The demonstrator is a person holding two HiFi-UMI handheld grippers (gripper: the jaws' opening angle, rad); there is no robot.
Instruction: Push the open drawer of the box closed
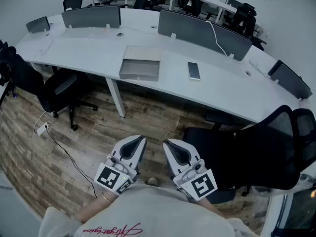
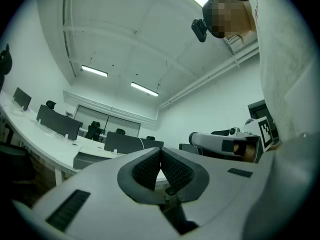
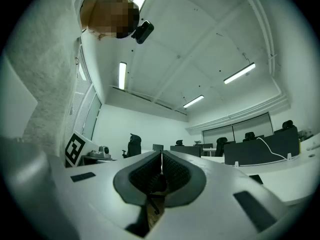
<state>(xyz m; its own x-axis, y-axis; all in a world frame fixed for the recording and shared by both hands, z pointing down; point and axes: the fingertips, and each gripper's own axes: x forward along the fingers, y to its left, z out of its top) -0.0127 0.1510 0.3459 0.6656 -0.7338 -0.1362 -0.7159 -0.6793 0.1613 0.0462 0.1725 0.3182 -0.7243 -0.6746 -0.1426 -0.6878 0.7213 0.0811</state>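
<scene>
A flat grey box (image 1: 141, 58) lies on the long curved white desk (image 1: 89, 51), its drawer (image 1: 139, 73) drawn out toward the desk's near edge. The left gripper view shows the box (image 2: 91, 159) small and far off. Both grippers are held low against the person's body, well short of the desk and above the wooden floor. My left gripper (image 1: 141, 140) is shut with nothing in it, its pads meeting (image 2: 160, 152). My right gripper (image 1: 167, 143) is beside it, also shut and empty (image 3: 161, 154). Each points up and away toward the desk.
A phone (image 1: 194, 70) lies on the desk to the right of the box. Grey divider screens (image 1: 197, 31) line the desk's far side. One black office chair (image 1: 57, 90) stands at the left and another (image 1: 256, 147) at the right. A cable (image 1: 64, 152) runs across the floor.
</scene>
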